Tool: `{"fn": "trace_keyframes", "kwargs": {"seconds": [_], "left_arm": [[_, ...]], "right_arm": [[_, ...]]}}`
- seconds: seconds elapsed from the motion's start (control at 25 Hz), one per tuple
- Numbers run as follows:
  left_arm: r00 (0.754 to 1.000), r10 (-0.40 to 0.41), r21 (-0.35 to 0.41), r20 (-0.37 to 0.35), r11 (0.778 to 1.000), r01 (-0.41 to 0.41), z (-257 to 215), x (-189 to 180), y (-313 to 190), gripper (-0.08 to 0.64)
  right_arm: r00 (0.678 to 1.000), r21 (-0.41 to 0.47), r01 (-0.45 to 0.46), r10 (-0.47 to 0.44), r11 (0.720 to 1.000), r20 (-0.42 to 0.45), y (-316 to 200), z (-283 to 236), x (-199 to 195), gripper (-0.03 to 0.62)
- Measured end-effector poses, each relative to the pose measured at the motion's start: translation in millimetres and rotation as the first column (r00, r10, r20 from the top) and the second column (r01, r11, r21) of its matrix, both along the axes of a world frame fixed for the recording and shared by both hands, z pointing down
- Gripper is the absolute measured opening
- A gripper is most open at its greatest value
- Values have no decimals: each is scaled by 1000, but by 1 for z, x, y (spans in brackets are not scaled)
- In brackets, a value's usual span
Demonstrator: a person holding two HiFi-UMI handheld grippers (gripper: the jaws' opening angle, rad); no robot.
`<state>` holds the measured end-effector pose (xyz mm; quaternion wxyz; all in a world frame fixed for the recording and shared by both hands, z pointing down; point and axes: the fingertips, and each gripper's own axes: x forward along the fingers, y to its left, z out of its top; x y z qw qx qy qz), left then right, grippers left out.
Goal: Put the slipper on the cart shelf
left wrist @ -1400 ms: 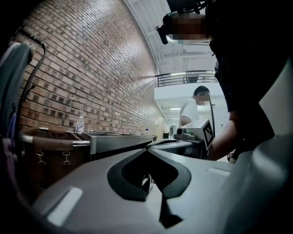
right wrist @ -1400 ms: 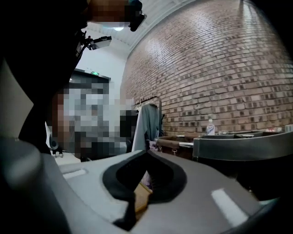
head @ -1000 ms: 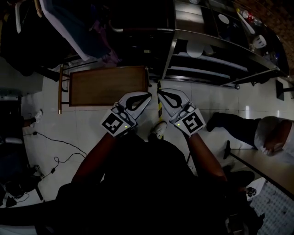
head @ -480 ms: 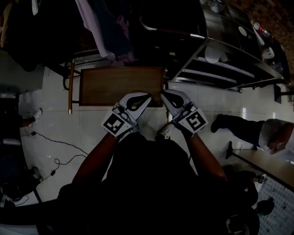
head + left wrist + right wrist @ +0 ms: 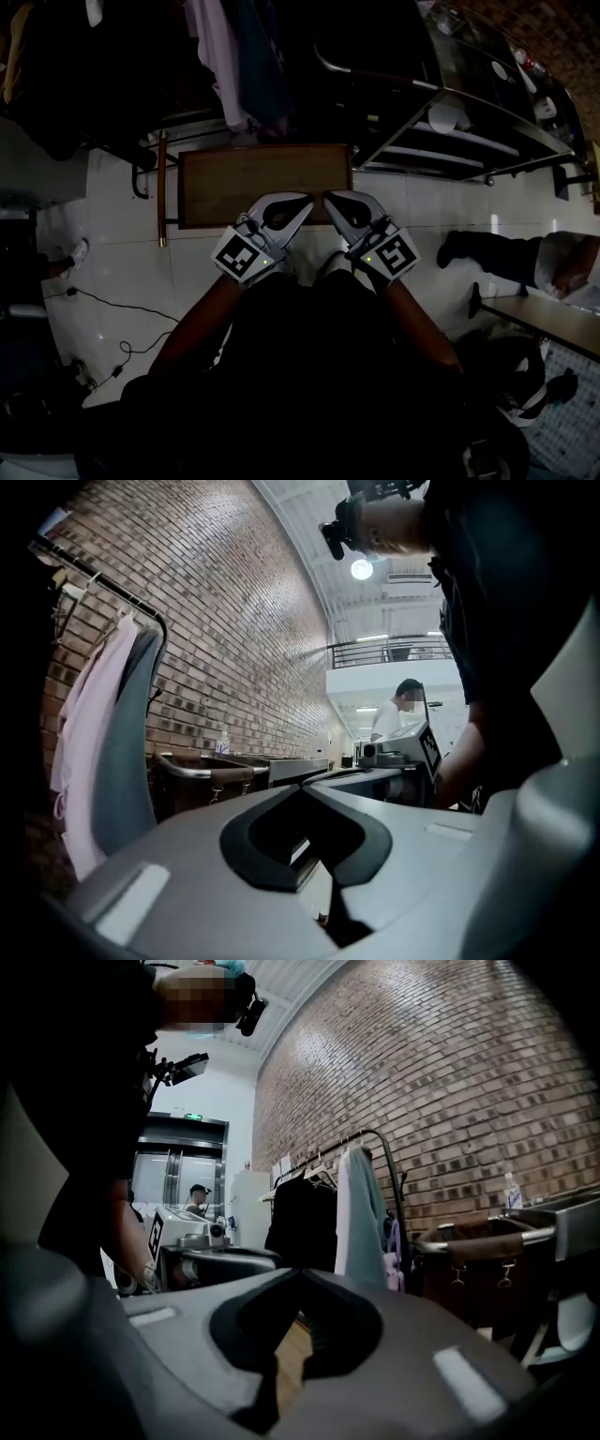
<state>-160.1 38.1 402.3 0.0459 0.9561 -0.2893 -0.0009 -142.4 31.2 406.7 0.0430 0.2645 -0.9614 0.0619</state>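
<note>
Head view: two grippers are held side by side before the person's dark torso. The left gripper point(image 5: 300, 201) and the right gripper point(image 5: 330, 198) have their tips close to each other above one brown wooden panel point(image 5: 262, 176) on the pale tiled floor. One metal cart point(image 5: 506, 120) stands at upper right, two shelves showing under its top. The scene is too dim to pick out the slipper, so I cannot tell where it lies. Left gripper view: the jaws are pressed together with nothing between them. Beyond them run a brick wall point(image 5: 234, 621), two hanging garments point(image 5: 117, 761) - one pink, one grey - and one bottle point(image 5: 223, 742) on the cart. Right gripper view: the jaws likewise meet, empty, with one clothes rack point(image 5: 352, 1208), the cart's brown handle point(image 5: 478, 1237) and one more bottle behind them.
</note>
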Motion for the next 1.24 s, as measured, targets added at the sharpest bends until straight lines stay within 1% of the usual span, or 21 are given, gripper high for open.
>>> {"fn": "trace_keyframes", "kwargs": {"seconds": [0.36, 0.64, 0.76, 1.0, 1.24], "left_arm": [[999, -32, -6, 2, 999, 32, -6, 6, 7, 0], [999, -36, -17, 11, 999, 36, -5, 21, 14, 0], [999, -34, -21, 7, 999, 34, -3, 26, 16, 0], [999, -44, -14, 16, 999, 44, -4, 27, 16, 0], [999, -50, -25, 19, 998, 50, -3, 25, 13, 0]], "right_arm": [[997, -18, 71, -71, 997, -13, 9, -3, 4, 0], [997, -25, 77, -77, 997, 0, 12, -4, 17, 0], [996, -13, 89, -89, 996, -3, 14, -3, 20, 0], [995, -5, 96, -96, 995, -3, 16, -5, 24, 0], [995, -3, 104, -104, 995, -7, 14, -5, 22, 0]]}}
